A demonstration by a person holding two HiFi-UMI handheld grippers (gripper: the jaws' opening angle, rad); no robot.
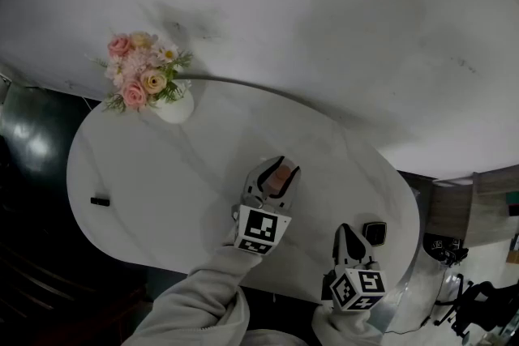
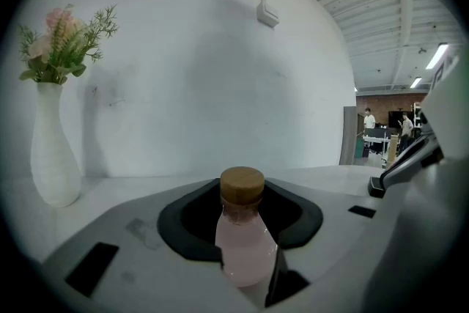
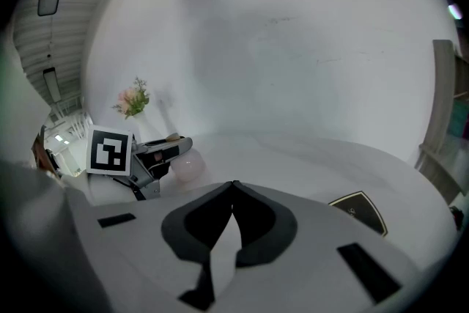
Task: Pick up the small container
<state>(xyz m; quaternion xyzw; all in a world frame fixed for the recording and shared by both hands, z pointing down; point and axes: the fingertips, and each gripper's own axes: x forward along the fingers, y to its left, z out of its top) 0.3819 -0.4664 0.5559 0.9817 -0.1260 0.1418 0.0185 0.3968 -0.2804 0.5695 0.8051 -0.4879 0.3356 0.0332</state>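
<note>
A white, faintly veined oval tabletop (image 1: 178, 174) stands with its far edge against a plain white wall (image 1: 324, 12). At the far left edge a slim white vase (image 1: 174, 108) holds pink and cream flowers (image 1: 142, 73). A small black block (image 1: 100, 201) lies near the left edge, and a dark shield-shaped plate (image 1: 374, 232) lies near the right end. Over the middle, towards the near edge, the left gripper (image 1: 280, 168) is clamped on the small pink bottle (image 2: 245, 245) with a round wooden cap, its jaws against both sides. The right gripper (image 3: 233, 185) hangs by the near right edge, tips together, empty. Past the wall's right end lies a hall with strip lights (image 2: 437, 56).
</note>
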